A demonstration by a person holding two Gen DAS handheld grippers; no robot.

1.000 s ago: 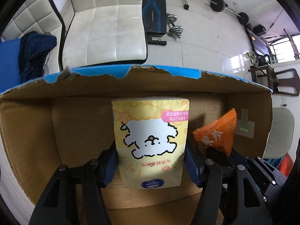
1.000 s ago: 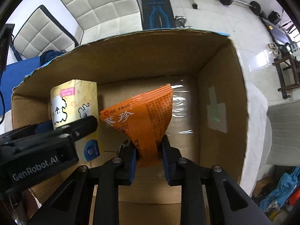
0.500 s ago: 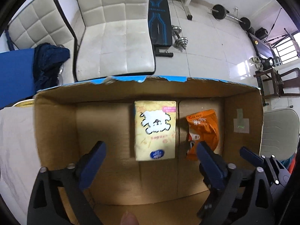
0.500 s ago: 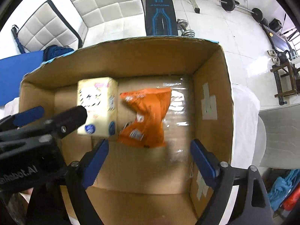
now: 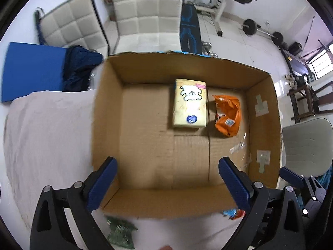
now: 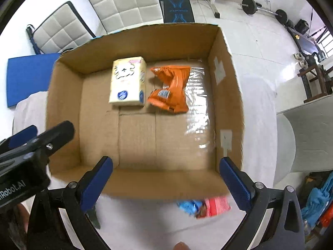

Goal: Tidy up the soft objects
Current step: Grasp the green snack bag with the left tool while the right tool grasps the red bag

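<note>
Left wrist view: your left claw (image 5: 166, 179) is spread wide and empty, its blue fingers (image 5: 102, 184) hanging over the near wall of the box (image 5: 166, 202). On the box floor, toward the far wall, lies the tissue pack (image 5: 189, 103), yellow with a white cartoon dog, flat on its back. Just beside it on the right lies the orange pouch (image 5: 228, 115), crumpled, near the right wall; whether pack and pouch touch cannot be told. Clear tape (image 5: 239, 145) glints on the floor nearer you than the pouch. The box rests on a counter under a white cloth (image 5: 47, 137). On the cloth, outside the near wall, lie a green packet (image 5: 120, 232) at left and a blue-and-red packet (image 5: 233, 213) at right, both blurred. Beyond the box stand two white chairs (image 5: 145, 14) and a weight bench (image 5: 189, 31); a blue mat (image 5: 31, 68) and dark cloth (image 5: 80, 66) sit at left.

Right wrist view: your right claw (image 6: 166, 179) is likewise spread wide, holding nothing, above the near wall of the box (image 6: 162, 184). The tissue pack (image 6: 128, 81) and orange pouch (image 6: 170, 88) lie side by side near the far wall, the pouch partly on the tape (image 6: 197, 104). The blue-and-red packet (image 6: 205, 206) lies on the cloth (image 6: 145, 220) between the fingers (image 6: 234, 180). The left claw's body enters at lower left.
</note>
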